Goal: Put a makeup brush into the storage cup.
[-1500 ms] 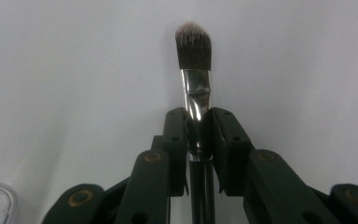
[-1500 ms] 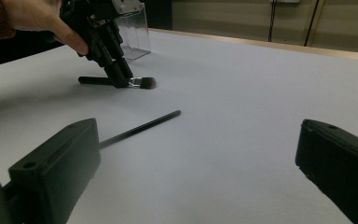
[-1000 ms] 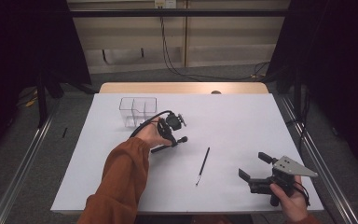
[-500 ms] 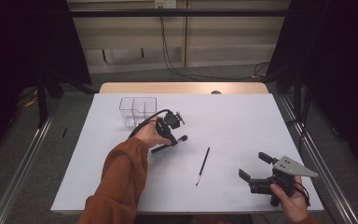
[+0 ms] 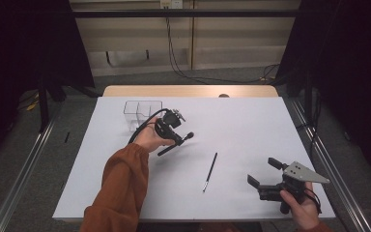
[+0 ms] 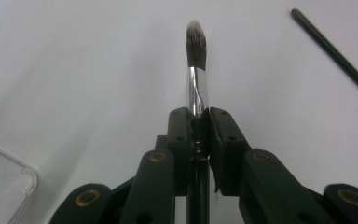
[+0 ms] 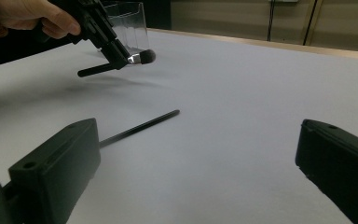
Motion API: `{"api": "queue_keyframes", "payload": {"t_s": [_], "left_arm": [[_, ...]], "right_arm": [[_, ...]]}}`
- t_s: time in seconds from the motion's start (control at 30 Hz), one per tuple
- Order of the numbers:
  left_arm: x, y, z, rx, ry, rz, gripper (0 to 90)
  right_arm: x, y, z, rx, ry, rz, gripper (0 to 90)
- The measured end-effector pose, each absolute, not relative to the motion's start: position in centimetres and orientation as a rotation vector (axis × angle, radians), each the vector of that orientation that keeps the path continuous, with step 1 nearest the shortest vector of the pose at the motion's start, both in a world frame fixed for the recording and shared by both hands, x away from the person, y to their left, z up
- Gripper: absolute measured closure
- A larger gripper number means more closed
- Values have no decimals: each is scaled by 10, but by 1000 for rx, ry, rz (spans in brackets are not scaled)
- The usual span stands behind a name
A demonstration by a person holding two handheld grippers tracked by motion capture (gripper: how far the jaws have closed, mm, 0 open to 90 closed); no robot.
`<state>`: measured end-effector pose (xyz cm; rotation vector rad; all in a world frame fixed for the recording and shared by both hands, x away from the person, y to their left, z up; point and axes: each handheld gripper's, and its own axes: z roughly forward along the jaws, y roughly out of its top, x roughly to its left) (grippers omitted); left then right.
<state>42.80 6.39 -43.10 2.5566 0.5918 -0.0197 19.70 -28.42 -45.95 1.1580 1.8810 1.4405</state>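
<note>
The left gripper (image 5: pixel 179 137) is clamped on a makeup brush (image 6: pixel 196 74), its two black jaws pinching the shiny metal ferrule just behind the dark bristle head, as the left gripper view shows. In the high view the brush hangs clear of the white table (image 5: pixel 251 121), roughly level, with its bristle end toward the table's middle and its black handle trailing back under the hand; the right gripper view shows a soft shadow on the sheet beneath it, so it is lifted, not resting. The clear plastic organizer (image 5: pixel 142 114) stands just behind and to the left of this hand, near the table's far edge, and the left hand is far nearer to it than the right. What the next move appears to turn on is the brush's long axis: it lies almost flat, while the organizer's compartments open upward, so the brush would probably need tipping toward upright before it can go in handle-first or head-first. A second, thinner brush (image 5: pixel 209 172) lies flat on the sheet between the two hands, its long axis running from near the front edge toward the centre, closer to the right gripper (image 5: pixel 264 171), which rests low at the front right with its jaws spread wide and nothing between them.
</note>
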Motion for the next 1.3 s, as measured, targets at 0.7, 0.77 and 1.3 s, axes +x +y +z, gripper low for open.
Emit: {"api": "queue_keyframes", "payload": {"t_s": [0.7,0.77,1.3], "left_arm": [[419,98,-423,2298,692,60,795],[417,99,-422,2286,690,65,795],[399,103,-419,2131,693,131,795]], "right_arm": [[197,-284,-459,1160,1879,1441,0],[197,-284,-459,1160,1880,1441,0],[198,-284,-460,1161,1879,1440,0]]}}
